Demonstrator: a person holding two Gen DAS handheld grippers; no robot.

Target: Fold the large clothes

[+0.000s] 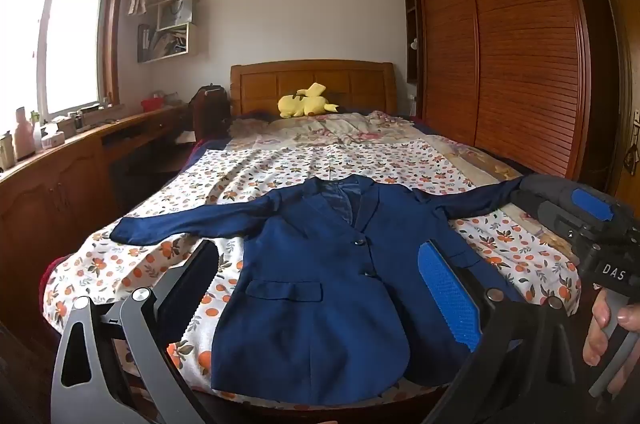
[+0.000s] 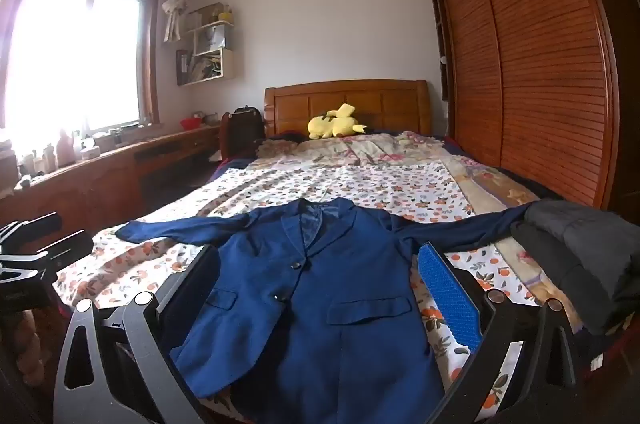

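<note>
A navy blazer (image 1: 320,264) lies face up and flat on the floral bedsheet (image 1: 304,160) at the foot of the bed, collar toward the wooden headboard (image 1: 312,80), both sleeves spread out to the sides. 2 buttons show down its front, 2 flap pockets lower down.

The left gripper (image 1: 320,288) hovers above the hem with its jaws spread wide, holding nothing. The right gripper (image 2: 320,288) likewise stands open and empty over the blazer's lower half.

A dark folded garment (image 2: 576,256) rests at the bed's right edge, touching the end of one sleeve. A yellow plush toy (image 1: 306,102) lies near the headboard. A slatted wardrobe (image 1: 512,36) stands to the right.
</note>
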